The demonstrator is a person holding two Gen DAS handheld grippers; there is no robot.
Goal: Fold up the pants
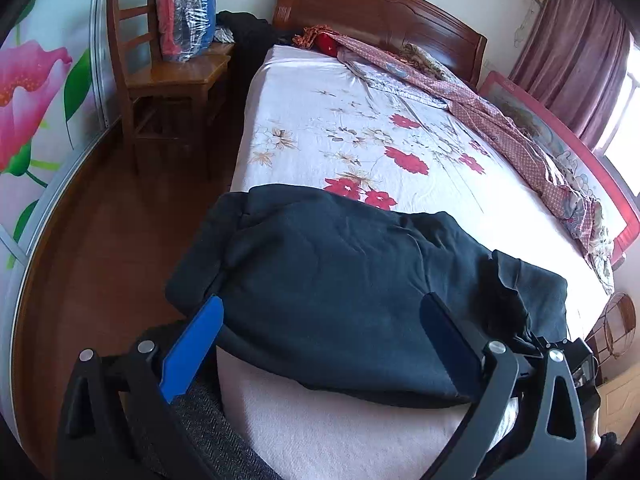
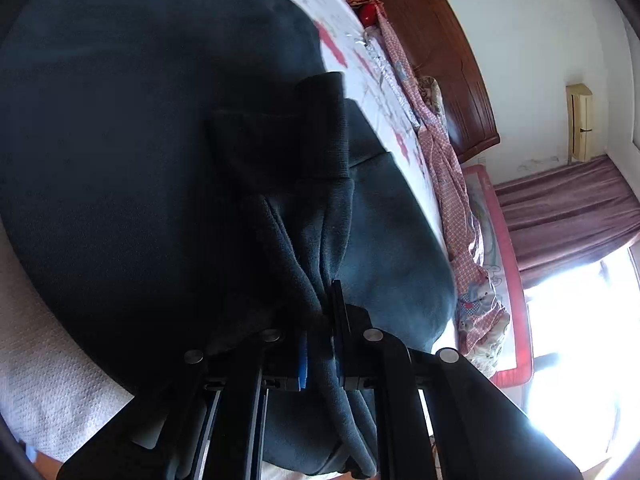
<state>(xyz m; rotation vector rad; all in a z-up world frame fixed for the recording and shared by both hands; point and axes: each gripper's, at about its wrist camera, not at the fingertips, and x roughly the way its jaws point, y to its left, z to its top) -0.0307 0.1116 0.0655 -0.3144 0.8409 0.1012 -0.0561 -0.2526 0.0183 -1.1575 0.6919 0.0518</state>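
Between clamped right jaws, pants [image 2: 320, 240]

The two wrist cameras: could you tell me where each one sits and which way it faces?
Left wrist: sits on the left gripper, facing down the bed towards the headboard; its open blue fingers show.
Right wrist: sits on the right gripper, rolled sideways, close on the pants it pinches.
Shared: pants, bed, headboard, curtain.

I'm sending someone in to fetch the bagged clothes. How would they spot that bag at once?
Start at the bed's wooden headboard and look to the wooden chair beside it, by the flowered wall. The clear plastic bag stands on its seat, stuffed with red and blue clothes; it is the only shiny, see-through thing there.
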